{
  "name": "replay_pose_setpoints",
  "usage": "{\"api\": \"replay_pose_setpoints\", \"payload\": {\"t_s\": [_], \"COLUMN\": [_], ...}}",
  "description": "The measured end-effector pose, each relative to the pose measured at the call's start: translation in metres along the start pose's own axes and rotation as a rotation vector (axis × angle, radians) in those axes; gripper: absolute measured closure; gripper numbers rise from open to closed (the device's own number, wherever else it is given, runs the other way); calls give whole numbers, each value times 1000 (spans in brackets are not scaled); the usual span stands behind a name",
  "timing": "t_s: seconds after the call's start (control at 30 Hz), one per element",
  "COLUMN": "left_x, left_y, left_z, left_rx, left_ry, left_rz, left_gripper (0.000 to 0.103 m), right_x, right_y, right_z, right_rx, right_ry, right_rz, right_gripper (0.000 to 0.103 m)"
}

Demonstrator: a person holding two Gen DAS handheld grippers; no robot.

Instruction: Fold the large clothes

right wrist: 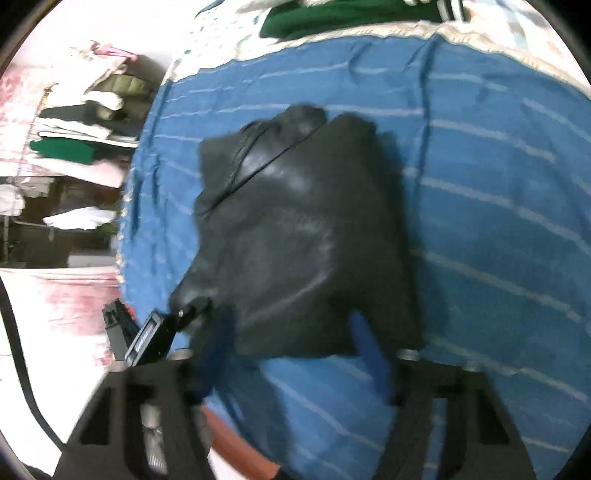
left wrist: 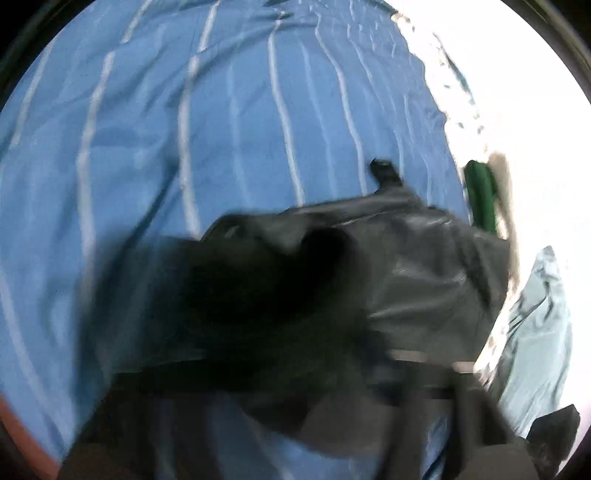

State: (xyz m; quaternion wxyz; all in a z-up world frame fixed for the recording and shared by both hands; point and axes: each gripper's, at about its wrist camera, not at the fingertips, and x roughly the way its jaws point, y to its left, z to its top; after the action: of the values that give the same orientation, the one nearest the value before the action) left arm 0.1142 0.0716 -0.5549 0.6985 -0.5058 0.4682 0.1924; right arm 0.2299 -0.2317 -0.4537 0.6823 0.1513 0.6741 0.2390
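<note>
1. Grip comes first: the next fold, as I judge it, needs both near corners of the black, glossy, leather-like jacket taken evenly, so the stiff layers lift together instead of sliding apart.
2. The right gripper has its blue fingers standing apart, straddling the jacket's near edge. No pinch on the cloth shows, and a firm close should come before any lifting.
3. The left gripper meets the jacket's near-left corner. Blur hides its jaws, so I cannot tell whether it is clamped or loose.
4. Carry the near edge over towards the jacket's far end, low and slow. Thick material like this probably springs back, so press the crease down.
5. The jacket lies as a compact, already doubled bundle, with a seam line running across its far half and soft highlights on its skin.
6. Under the jacket is a blue bed sheet with thin white stripes. Beyond the jacket's far end lies a dark green garment.
</note>
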Motion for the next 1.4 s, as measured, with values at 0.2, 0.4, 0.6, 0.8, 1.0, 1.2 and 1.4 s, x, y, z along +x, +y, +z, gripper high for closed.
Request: {"api": "replay_pose_setpoints", "payload": {"t_s": [0.2, 0.4, 0.6, 0.8, 1.0, 1.2, 1.4], "left_x": [-24, -7, -5, 6, -1, -5, -8], "left_y": [7, 23, 21, 25, 24, 19, 15], "left_z": [-12, -2, 4, 9, 9, 13, 27], "left_rx": [46, 3, -4, -11, -40, -1, 16], "left_ry": [-45, 4, 36, 56, -34, -70, -78], "left_rz": [-2, -9, 6, -60, -83, -100, -110], "left_gripper": [78, 70, 65, 38, 49, 74, 76], "right_x": [23, 106, 131, 63, 54, 117, 143], "right_y": [21, 46, 44, 30, -57, -100, -90], "right_z": [48, 94, 106, 95, 68, 59, 68], "right_rx": [-76, -83, -66, -120, -21, 70, 81], "right_ry": [18, 142, 185, 121, 167, 278, 274], "right_rz": [-51, -232, -273, 37, 119, 386, 506], "right_gripper": [62, 62, 61, 23, 20, 27, 25]}}
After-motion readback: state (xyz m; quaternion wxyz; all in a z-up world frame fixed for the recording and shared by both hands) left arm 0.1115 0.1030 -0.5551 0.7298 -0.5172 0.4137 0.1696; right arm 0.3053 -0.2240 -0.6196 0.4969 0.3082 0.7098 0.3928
